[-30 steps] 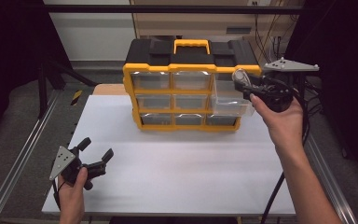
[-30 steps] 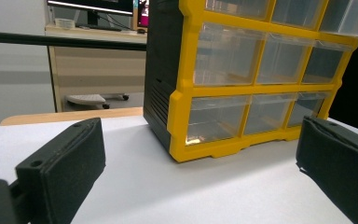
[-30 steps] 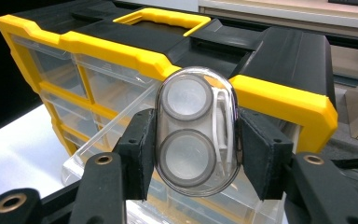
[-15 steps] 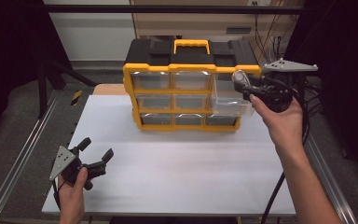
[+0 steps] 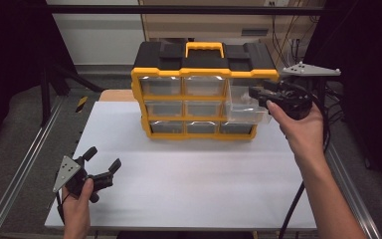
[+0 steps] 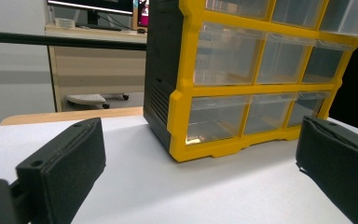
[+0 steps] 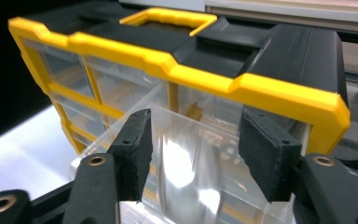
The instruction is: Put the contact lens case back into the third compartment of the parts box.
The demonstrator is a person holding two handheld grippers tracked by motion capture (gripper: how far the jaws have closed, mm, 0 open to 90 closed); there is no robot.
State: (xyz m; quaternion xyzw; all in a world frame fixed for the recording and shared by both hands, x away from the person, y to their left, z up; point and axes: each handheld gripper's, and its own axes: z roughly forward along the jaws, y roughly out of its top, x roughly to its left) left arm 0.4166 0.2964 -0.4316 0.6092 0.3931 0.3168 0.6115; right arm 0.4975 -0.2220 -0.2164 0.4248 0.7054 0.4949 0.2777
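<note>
Nearest me, at seven o'clock on the white table, my left gripper rests with its jaws spread wide and empty. Farther off, at two o'clock, my right gripper meets the clear drawer, drawn partway out of the top-right bay of the yellow organizer. Its jaws have just been easing apart; the pads now straddle the drawer front loosely. Risk: the unsupported drawer may tip or slide out.
</note>
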